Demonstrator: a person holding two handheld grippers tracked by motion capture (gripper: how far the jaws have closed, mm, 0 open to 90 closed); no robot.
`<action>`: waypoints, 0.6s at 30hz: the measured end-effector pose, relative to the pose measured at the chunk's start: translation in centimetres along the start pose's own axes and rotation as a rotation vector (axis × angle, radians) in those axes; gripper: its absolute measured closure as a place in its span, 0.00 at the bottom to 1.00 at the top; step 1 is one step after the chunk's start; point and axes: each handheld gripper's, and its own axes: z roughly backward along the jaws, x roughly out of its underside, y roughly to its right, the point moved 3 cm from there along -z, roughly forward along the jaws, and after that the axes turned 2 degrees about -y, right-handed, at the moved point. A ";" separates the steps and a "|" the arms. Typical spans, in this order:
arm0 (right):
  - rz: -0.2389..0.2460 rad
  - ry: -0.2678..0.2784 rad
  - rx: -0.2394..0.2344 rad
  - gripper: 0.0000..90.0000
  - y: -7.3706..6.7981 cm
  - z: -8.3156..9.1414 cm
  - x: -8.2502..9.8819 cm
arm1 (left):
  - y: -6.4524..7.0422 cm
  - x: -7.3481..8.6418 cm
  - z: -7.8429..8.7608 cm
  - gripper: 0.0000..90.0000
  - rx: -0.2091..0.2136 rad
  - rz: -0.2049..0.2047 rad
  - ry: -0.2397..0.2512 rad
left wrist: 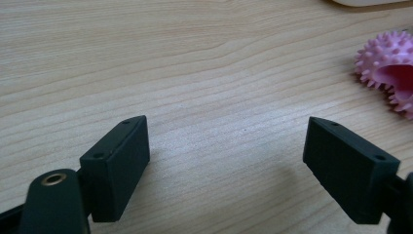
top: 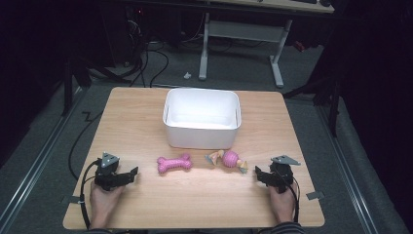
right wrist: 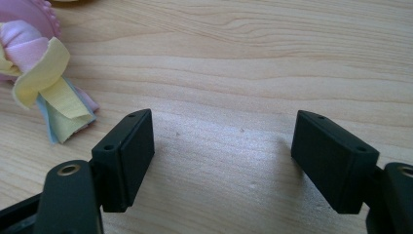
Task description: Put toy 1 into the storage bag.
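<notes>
Both of the person's hands rest low on the pale wood-grain table [top: 146, 204], each gripping a black two-jaw tool aimed toward the white rectangular plastic tub [top: 202, 118]. The left gripper [top: 130, 174] lies left of and nearer the person than the tub, jaws spread wide over bare wood, nothing between them. The right gripper [top: 258, 174] lies right of and nearer than the tub, jaws likewise spread and empty. Just in front of the tub lie a pink spiky rubber bone [top: 174, 163] and, beside it, a pink ball knotted with pastel fabric strips [top: 229, 160], its yellow and blue cloth ends near the right gripper's jaw.
</notes>
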 end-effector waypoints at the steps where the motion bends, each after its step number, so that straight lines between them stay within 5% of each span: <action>1: 0.000 0.000 0.000 0.27 0.0 0.0 0.0 | 0.0 0.0 0.0 0.20 0.000 0.000 0.000; 18: 0.002 0.000 -0.002 0.27 0.0 0.0 0.0 | 1.3 -0.7 1.2 0.25 0.064 -0.060 0.020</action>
